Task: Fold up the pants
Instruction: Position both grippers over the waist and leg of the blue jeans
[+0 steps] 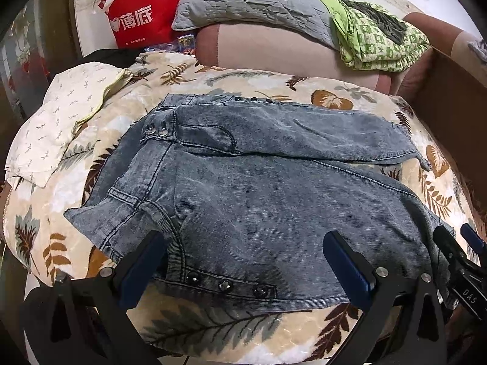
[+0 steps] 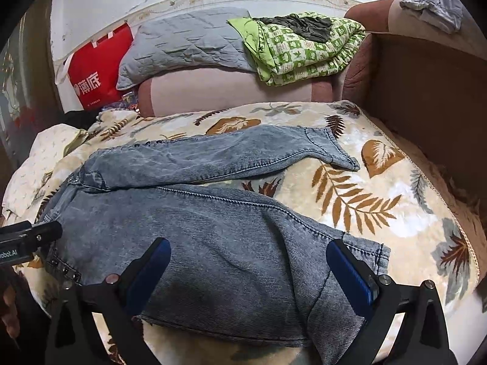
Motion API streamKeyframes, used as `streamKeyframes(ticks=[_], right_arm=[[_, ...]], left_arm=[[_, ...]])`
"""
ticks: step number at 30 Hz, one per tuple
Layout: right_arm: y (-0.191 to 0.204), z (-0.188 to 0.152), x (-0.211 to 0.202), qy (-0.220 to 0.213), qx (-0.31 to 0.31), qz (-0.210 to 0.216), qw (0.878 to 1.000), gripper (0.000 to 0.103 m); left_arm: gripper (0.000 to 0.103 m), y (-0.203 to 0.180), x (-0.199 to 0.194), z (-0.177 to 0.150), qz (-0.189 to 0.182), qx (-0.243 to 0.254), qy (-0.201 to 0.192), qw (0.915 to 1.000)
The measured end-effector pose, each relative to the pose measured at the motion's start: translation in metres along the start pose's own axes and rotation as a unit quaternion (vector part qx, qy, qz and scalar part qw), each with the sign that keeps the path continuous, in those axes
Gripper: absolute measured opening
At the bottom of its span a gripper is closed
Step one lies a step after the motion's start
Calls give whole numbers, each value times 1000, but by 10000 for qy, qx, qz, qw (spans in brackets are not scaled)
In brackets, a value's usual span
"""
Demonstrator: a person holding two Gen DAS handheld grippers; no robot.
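Observation:
Grey-blue denim pants [image 1: 258,188] lie spread on a leaf-patterned blanket [image 1: 304,91], waistband to the left, both short legs running right. The far leg [image 2: 243,149] and the near leg [image 2: 243,243] are slightly apart. My left gripper [image 1: 246,252] is open and hovers over the near waist and hip, by the snap buttons [image 1: 225,286]. My right gripper [image 2: 249,258] is open above the near leg, its right finger close to the leg's hem [image 2: 380,258]. Nothing lies clamped between either pair of fingers. The right gripper's tip [image 1: 456,249] shows at the left view's right edge.
A pale patterned cloth [image 1: 61,121] lies at the blanket's left. Behind stand a sofa back [image 2: 228,91], a grey quilted pillow [image 2: 188,42], a folded green blanket [image 2: 304,48] and a red bag [image 2: 97,73]. A brown sofa arm [image 2: 426,91] rises on the right.

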State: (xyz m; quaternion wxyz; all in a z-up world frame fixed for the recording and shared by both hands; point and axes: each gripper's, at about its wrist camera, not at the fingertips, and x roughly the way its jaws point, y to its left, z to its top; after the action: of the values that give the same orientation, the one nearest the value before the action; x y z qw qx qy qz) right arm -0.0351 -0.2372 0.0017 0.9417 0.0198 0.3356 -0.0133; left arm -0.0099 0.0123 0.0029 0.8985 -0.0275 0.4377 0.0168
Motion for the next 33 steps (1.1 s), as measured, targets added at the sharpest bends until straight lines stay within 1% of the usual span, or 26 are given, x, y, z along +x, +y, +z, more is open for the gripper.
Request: streamKeyframes(ticks=[12, 33], right_arm=[[9, -3, 5, 44, -173, -84, 9998, 103], [8, -5, 8, 111, -163, -81, 9998, 103]], left_arm=[[103, 9, 8, -3, -5, -115, 90, 9999], [103, 7, 13, -6, 9, -84, 147, 9999]])
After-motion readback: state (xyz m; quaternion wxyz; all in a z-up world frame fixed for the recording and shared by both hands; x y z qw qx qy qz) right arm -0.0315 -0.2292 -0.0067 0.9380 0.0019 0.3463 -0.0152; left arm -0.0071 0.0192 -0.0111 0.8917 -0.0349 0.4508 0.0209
